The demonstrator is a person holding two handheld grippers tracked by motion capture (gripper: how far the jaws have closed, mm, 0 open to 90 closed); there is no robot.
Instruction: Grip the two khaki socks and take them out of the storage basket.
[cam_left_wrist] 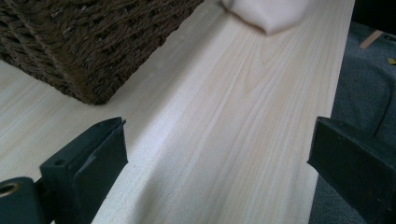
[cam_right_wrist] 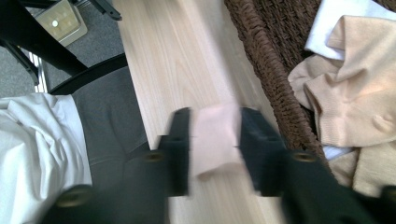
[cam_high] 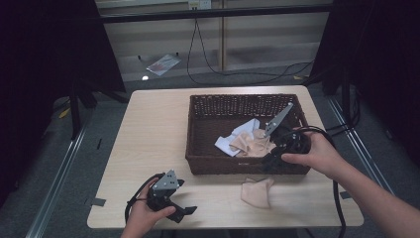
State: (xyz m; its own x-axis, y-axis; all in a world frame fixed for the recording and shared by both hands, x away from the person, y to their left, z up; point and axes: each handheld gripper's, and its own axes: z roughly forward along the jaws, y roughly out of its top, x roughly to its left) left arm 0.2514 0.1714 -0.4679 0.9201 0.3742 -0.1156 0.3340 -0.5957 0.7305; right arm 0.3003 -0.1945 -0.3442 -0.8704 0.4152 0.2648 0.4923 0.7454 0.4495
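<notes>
Our left gripper (cam_high: 184, 210) rests wide open and empty on the table (cam_high: 148, 148), while our right gripper (cam_right_wrist: 215, 140) seems to pinch a beige cloth (cam_right_wrist: 215, 140) beside the basket (cam_high: 198, 163), probably for sorting.

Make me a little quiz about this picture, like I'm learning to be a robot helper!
1. True or false: the left tool has its jaws shut.
2. Where is the lone beige cloth? A: inside the basket. B: on the table, in front of the basket. C: on the floor.
3. Fill in: the basket holds beige cloths and a ___ one.

Key: 1. False, the jaws stand wide apart. 2. B. 3. White.
</notes>
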